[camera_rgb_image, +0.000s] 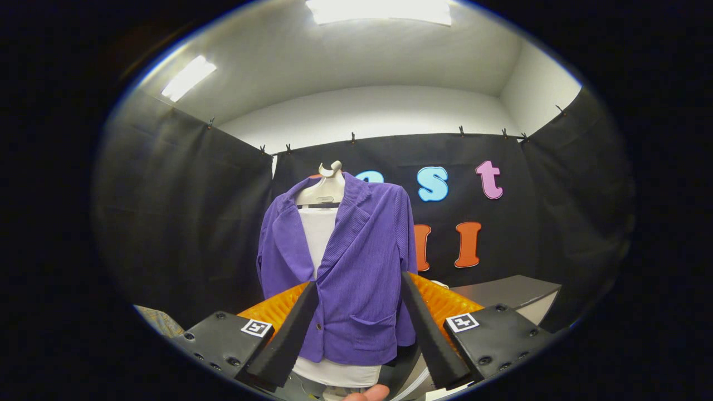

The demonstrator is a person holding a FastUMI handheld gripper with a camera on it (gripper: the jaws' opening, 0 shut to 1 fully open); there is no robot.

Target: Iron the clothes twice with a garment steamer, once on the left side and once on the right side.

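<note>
Black-draped booth wall (pixel 184 223) is standing at the far side. Purple jacket (pixel 356 267) is hanging on a hanger (pixel 326 186) just beyond the fingers. Gripper (pixel 359 289) is holding its jaws spread, grasping nothing.

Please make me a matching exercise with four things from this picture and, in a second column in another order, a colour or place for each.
1. jacket
2. hanger
3. garment under the jacket
4. gripper

a. white
b. purple
c. fingers apart, with the jacket's lower front seen between them
d. pale, at the jacket's collar

Pairs: 1-b, 2-d, 3-a, 4-c
</note>
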